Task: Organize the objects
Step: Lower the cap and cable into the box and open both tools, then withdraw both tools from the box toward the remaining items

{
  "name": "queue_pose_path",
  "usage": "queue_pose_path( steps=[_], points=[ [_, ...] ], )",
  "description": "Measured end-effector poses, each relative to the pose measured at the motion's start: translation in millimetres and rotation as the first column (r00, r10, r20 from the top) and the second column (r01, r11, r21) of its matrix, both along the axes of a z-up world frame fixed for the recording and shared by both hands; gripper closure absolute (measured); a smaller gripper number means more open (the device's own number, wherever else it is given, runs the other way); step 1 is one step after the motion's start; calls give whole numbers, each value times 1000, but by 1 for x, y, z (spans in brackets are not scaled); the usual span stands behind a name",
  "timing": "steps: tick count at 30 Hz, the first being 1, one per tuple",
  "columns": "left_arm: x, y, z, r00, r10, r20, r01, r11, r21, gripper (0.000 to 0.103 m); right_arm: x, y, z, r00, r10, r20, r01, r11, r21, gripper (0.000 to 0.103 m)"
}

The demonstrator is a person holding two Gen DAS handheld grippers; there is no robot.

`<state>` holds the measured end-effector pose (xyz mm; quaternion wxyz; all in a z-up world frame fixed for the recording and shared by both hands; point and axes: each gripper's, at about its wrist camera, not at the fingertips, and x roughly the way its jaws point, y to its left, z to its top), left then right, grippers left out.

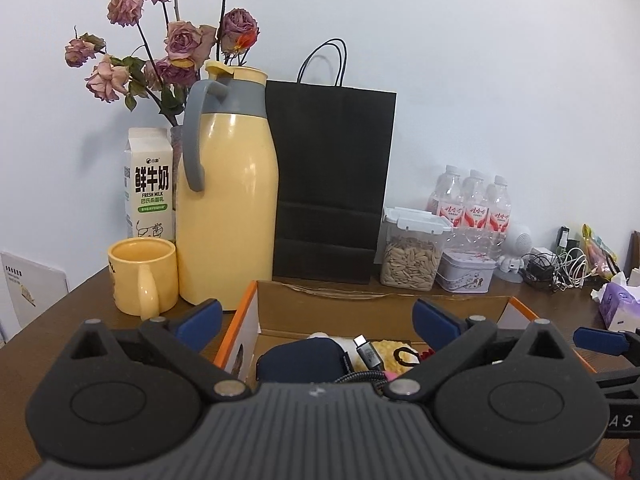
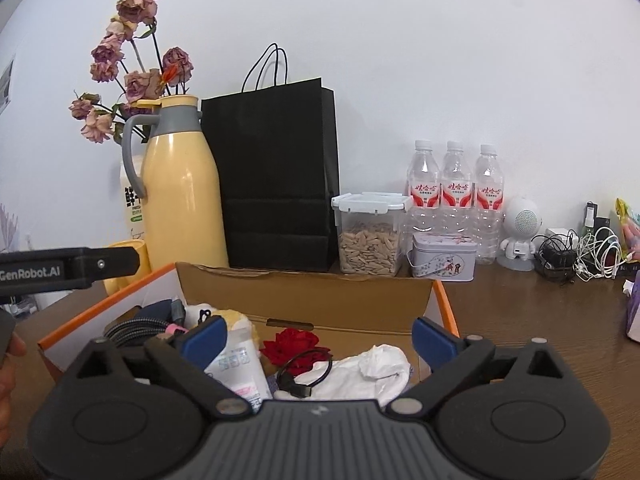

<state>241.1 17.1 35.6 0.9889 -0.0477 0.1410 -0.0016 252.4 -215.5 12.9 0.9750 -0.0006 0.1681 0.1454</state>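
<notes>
Blue pads on your left gripper (image 1: pixel 316 322) stand wide apart with nothing between them, and your right gripper (image 2: pixel 320 338) is spread just as wide and just as empty. Both hang over the open box (image 2: pixel 304 300), cardboard inside with an orange rim, which sits on the brown table (image 2: pixel 540 312).

Below your left gripper the box holds a dark blue pouch (image 1: pixel 300 360), a braided cable (image 1: pixel 366 354) with its metal plug lying on top, and something fuzzy and yellow (image 1: pixel 396 348).

Below your right gripper lie a tissue pack (image 2: pixel 240 372), a red rose (image 2: pixel 294 346), a thin black cord (image 2: pixel 308 372) and a crumpled white cloth (image 2: pixel 368 372).

Behind the box, along the wall, stand a yellow jug (image 1: pixel 228 208), a black bag (image 1: pixel 332 184), a clear tub (image 2: pixel 370 234) part full of seeds, a small tin (image 2: pixel 444 256) with its lid on, and three bottles (image 2: pixel 456 196).

Left of the jug you have a yellow mug (image 1: pixel 142 280), a milk carton (image 1: pixel 150 184) and dried roses (image 1: pixel 176 40).
</notes>
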Motion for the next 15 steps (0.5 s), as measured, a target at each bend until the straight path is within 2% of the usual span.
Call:
queue_pose_path(
  steps=[7, 15],
  points=[
    [-8, 1, 1, 1000, 4, 4, -4, 1000, 0, 0, -9, 3, 3, 1000, 11, 17, -11, 1000, -17, 0],
    [-39, 12, 2, 1000, -3, 2, 3, 1000, 26, 0, -39, -1, 7, 998, 40, 56, -37, 998, -50, 0]
  ],
)
